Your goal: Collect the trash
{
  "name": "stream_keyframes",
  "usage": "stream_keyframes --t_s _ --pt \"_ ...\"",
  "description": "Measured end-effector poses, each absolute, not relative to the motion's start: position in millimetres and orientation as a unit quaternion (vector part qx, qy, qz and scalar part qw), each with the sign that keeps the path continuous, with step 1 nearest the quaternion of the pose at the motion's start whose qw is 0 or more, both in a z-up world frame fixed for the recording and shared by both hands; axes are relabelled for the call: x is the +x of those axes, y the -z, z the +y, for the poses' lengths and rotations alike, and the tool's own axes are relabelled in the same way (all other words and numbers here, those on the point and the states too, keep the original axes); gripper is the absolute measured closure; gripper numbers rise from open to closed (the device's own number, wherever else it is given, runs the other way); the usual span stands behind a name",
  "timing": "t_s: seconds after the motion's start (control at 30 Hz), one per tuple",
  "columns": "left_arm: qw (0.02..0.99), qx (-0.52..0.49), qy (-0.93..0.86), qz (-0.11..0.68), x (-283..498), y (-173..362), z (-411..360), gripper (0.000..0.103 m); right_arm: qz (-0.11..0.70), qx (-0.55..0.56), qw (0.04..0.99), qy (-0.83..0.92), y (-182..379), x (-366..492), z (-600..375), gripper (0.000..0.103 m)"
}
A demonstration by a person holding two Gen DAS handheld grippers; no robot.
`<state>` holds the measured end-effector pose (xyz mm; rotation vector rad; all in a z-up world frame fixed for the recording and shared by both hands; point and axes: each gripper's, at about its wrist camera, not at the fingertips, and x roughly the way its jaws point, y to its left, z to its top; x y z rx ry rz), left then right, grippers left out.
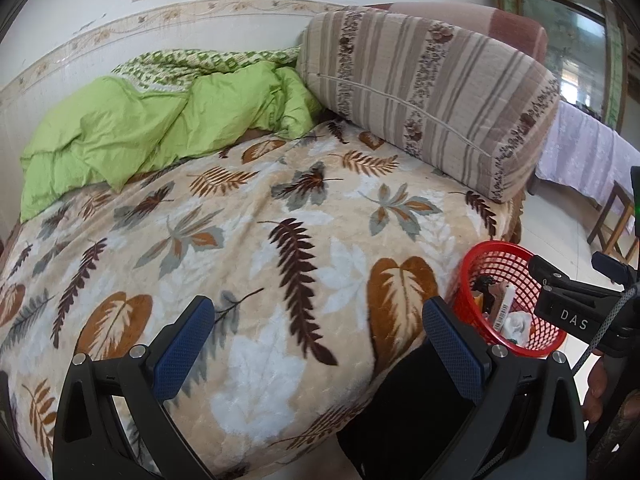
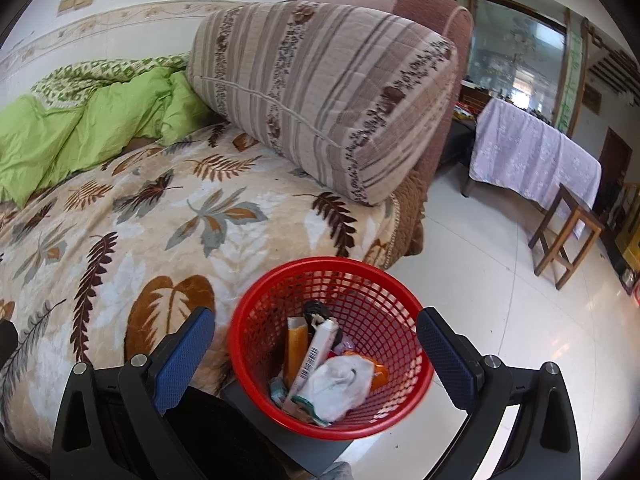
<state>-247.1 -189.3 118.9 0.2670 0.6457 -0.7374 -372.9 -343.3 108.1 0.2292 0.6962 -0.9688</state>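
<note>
A red mesh basket (image 2: pixel 256 320) stands beside the bed's front corner; it also shows in the left wrist view (image 1: pixel 472 268). It holds trash: a crumpled white tissue (image 2: pixel 340 386), an orange wrapper (image 2: pixel 295 354), a slim white box with a barcode (image 2: pixel 314 354) and dark bits. My right gripper (image 2: pixel 316 356) is open and empty, hovering above the basket. My left gripper (image 1: pixel 320 344) is open and empty above the bed's front edge. The right gripper (image 1: pixel 568 308) appears at the right of the left wrist view.
The bed carries a leaf-print blanket (image 1: pixel 248 240), a green quilt (image 1: pixel 152 120) at the back left and a striped bolster (image 1: pixel 432 92) at the head. A lilac-covered table (image 2: pixel 532 156) and a wooden stool (image 2: pixel 568 236) stand on the white tile floor (image 2: pixel 500 300) to the right.
</note>
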Motion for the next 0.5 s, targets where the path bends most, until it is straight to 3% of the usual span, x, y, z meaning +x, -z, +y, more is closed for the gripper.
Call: stream_keyframes --t_s 0.23,0.5 --pt "0.888 0.055 0.284 0.358 -191 -114 -125 0.000 0.339 0.066 0.864 0.367 -110 -295 -314 0.002" --pt "0.896 -0.014 0.128 0.426 -98 -71 -28 0.000 0.378 0.070 0.890 0.243 -80 -162 -275 0.002"
